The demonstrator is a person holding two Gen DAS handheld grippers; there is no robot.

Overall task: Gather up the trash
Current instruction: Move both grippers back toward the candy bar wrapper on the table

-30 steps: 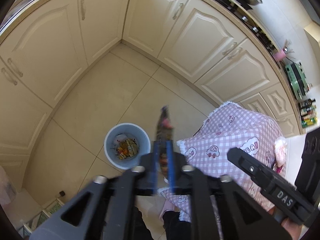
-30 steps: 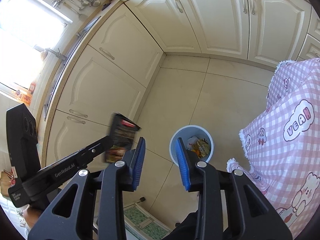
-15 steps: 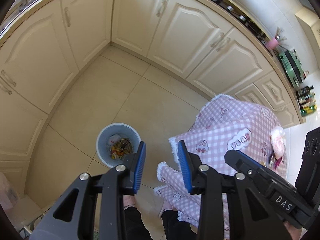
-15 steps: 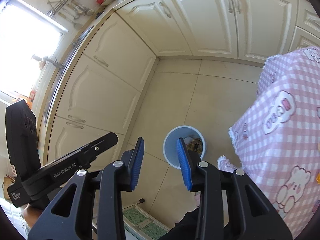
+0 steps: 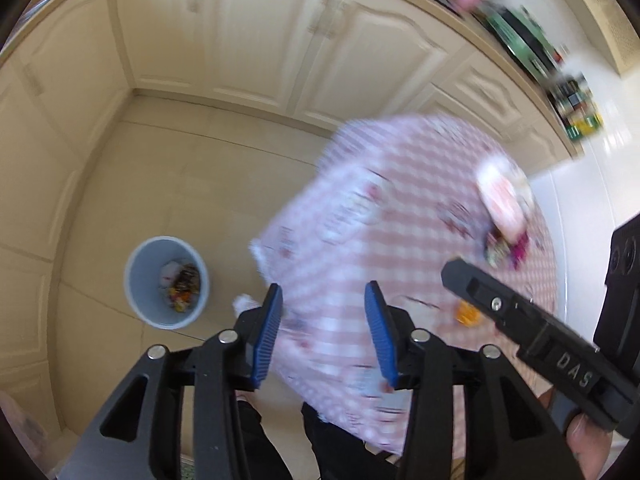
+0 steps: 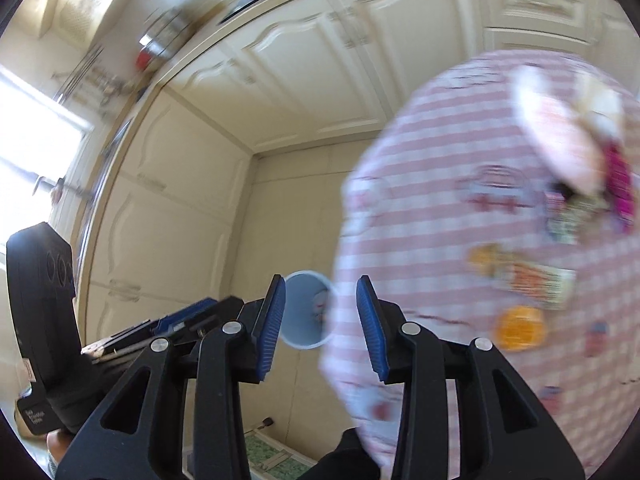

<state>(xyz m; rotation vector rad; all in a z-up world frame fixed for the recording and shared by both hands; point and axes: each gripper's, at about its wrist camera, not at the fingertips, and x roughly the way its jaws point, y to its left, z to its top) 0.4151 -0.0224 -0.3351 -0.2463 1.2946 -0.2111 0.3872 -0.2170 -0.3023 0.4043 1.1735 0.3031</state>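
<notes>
Checked pink cloth (image 5: 408, 216) covers the table at right. The bin (image 5: 138, 280) at lower left looks smooth plastic. Cabinet doors (image 5: 264, 40) along the top have a satin cream finish; floor tiles (image 5: 168, 184) are matt.

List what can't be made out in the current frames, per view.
- Left wrist: motion blur smears the checked tablecloth; its prints and the wrappers near its far edge are unreadable.
- Left wrist: trash bin contents too small to identify.
- Right wrist: bin mostly hidden behind the tablecloth edge and the right hand-held gripper.
- Right wrist: counter items blurred.
- Both: table legs hidden under the cloth.
</notes>
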